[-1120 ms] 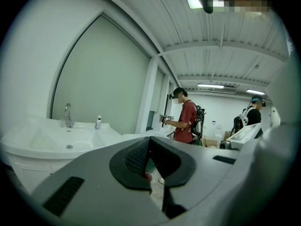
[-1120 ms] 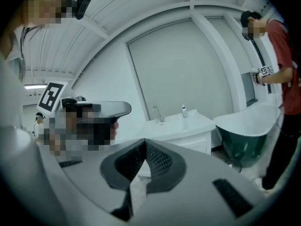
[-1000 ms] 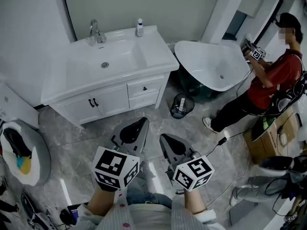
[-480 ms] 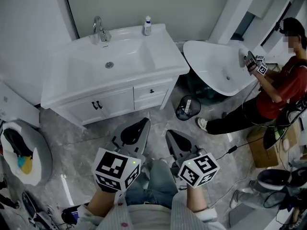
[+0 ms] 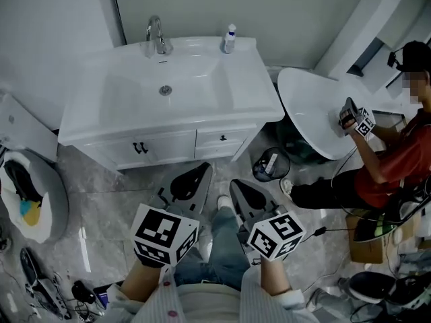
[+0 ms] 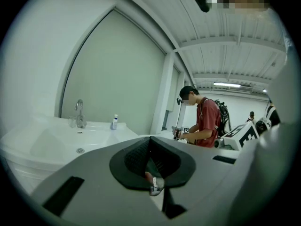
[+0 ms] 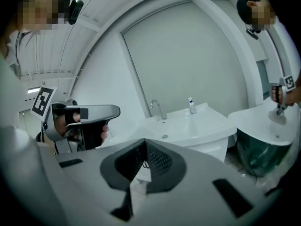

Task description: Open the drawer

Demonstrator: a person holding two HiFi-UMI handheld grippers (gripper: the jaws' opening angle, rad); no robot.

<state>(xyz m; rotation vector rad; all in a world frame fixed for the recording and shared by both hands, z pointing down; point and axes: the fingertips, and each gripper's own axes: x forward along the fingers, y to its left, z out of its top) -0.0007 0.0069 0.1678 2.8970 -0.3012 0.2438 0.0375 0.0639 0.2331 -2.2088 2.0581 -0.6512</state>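
A faucet (image 5: pixel 156 36) stands at the back of the counter (image 5: pixel 252 96), behind the sink (image 5: pixel 165 89), with a bottle (image 5: pixel 231 38) to its right. Below, cabinet doors (image 5: pixel 140 148) sit left of the drawer (image 5: pixel 223 138). A bin (image 5: pixel 271 164) stands on the floor between cabinet and tub (image 5: pixel 313 113), with a person (image 5: pixel 397 160) at the tub's right. The left gripper (image 5: pixel 194 177) and right gripper (image 5: pixel 242 192) are side by side before the cabinet.

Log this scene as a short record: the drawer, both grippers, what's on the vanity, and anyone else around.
drawer: top drawer shut, flush with the vanity front, right of the cabinet doors
left gripper: shut, empty, apart from the vanity
right gripper: shut, empty, apart from the vanity
vanity top: faucet, small bottle
floor: waste bin right of the vanity
other person: person in red shirt, at the bathtub
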